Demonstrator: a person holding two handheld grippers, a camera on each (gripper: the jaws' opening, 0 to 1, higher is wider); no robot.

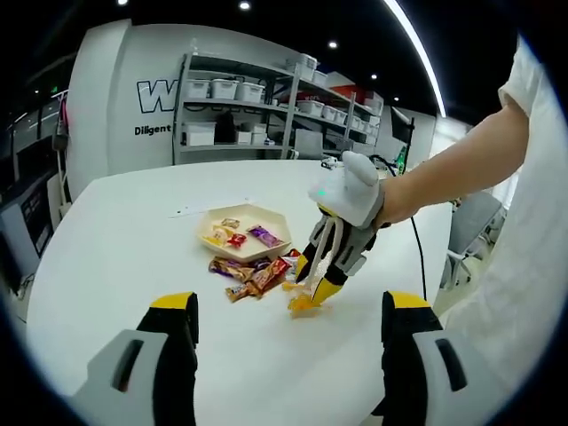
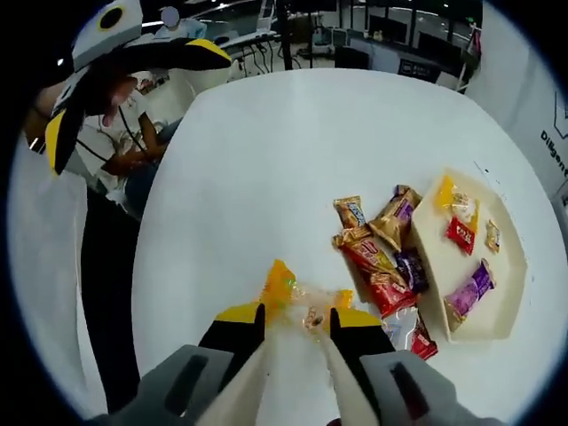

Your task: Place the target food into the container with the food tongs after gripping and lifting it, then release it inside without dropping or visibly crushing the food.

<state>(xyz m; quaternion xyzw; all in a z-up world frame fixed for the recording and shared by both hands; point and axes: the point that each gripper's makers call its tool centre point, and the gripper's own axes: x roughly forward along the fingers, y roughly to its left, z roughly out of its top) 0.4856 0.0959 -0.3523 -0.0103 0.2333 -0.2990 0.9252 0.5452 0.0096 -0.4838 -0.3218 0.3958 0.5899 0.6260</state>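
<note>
Left gripper (image 1: 284,346) hung over bare tabletop, yellow-tipped jaws spread wide, nothing between them. White table (image 1: 115,257) had lots of open surface on its near and left sides; the curved edge ran along the left in the left gripper view.

Pile of wrapped snacks (image 1: 251,273) sat mid-table, touching the front rim of the cream hexagonal tray (image 1: 280,222). Tray held four wrapped pieces in the left gripper view; five countable in the right gripper view. Loose pile count unclear, wrappers overlap.

Right gripper (image 1: 317,282) carried the food tongs (image 2: 297,355). Tong tips pinched a clear-and-orange wrapped snack (image 2: 297,297) at table level, just beside the pile, apart from the tray. Own jaws closed on the tongs.
</note>
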